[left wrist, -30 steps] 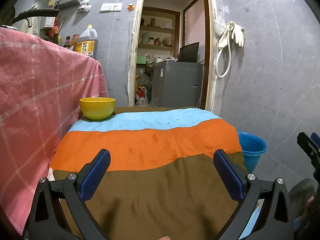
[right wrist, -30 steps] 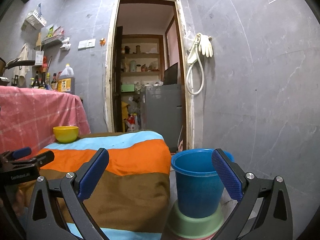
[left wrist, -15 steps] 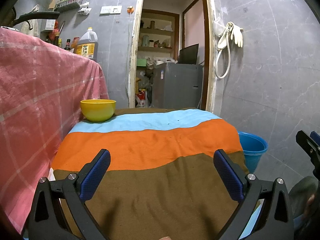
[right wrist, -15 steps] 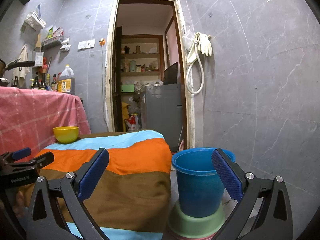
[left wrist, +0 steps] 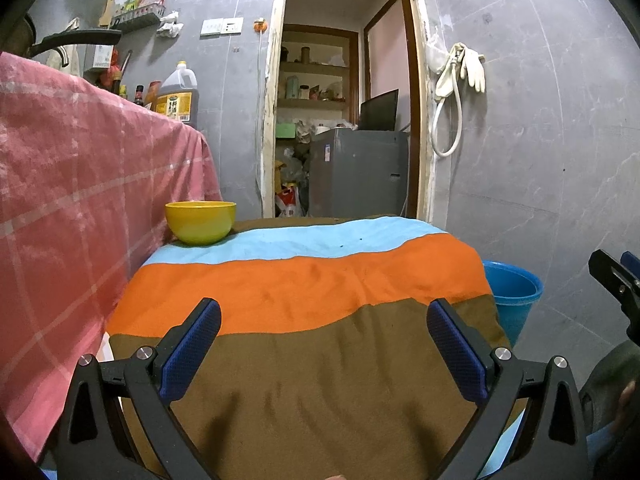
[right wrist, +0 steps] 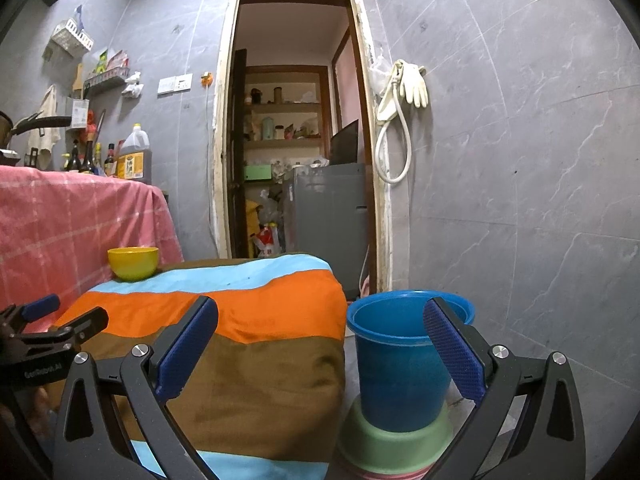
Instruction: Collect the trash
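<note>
A yellow bowl (left wrist: 200,221) sits at the far left corner of a table draped in a striped blue, orange and brown cloth (left wrist: 304,280). My left gripper (left wrist: 322,332) hovers open over the brown stripe with nothing between its fingers. My right gripper (right wrist: 320,332) is open too, held to the right of the table, level with a blue bucket (right wrist: 402,368) standing on a green basin (right wrist: 394,446). The bucket (left wrist: 512,298) also shows past the table's right edge in the left wrist view. No loose trash is visible on the cloth.
A taller counter under a pink checked cloth (left wrist: 80,184) stands against the table's left, with an oil jug (left wrist: 178,96) and bottles on it. Behind the table an open doorway (left wrist: 344,120) shows shelves and a grey appliance. Grey tiled wall (right wrist: 520,160) on the right.
Both views have dropped and tilted slightly, so the bowl and table sit a little higher in frame. Both grippers stay open and empty.
</note>
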The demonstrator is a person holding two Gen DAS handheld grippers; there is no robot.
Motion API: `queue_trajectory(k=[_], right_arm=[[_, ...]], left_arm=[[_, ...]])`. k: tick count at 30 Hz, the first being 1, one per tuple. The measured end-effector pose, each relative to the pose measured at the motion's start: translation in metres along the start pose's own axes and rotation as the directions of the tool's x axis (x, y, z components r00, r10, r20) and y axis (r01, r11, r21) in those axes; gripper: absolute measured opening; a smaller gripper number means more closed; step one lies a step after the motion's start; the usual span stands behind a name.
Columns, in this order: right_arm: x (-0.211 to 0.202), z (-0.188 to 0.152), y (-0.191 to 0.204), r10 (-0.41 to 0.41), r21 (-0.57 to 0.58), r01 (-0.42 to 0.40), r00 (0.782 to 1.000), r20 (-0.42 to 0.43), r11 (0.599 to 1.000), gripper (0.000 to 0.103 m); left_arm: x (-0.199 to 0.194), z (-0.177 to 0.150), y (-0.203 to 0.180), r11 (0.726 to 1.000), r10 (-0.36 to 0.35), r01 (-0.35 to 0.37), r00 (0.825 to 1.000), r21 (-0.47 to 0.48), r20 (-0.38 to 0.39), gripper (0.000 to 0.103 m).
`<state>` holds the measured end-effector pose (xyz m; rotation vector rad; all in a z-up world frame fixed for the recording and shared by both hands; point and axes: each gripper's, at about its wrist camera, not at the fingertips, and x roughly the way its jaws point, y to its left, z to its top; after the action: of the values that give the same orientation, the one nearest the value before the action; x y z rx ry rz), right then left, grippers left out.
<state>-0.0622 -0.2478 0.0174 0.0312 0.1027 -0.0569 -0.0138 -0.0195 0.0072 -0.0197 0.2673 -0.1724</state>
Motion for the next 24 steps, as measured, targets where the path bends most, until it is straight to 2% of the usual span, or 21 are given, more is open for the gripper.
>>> queue_trajectory(k=[24], right_arm=[[0.0029,-0.0023,0.0024,-0.003,0.005,0.003,1.0,-0.006,1.0,0.103]], left_arm=[[0.0002,-0.0027,0.004,1.0,-0.001,0.001,1.0,-0.005,0.0,0.101]])
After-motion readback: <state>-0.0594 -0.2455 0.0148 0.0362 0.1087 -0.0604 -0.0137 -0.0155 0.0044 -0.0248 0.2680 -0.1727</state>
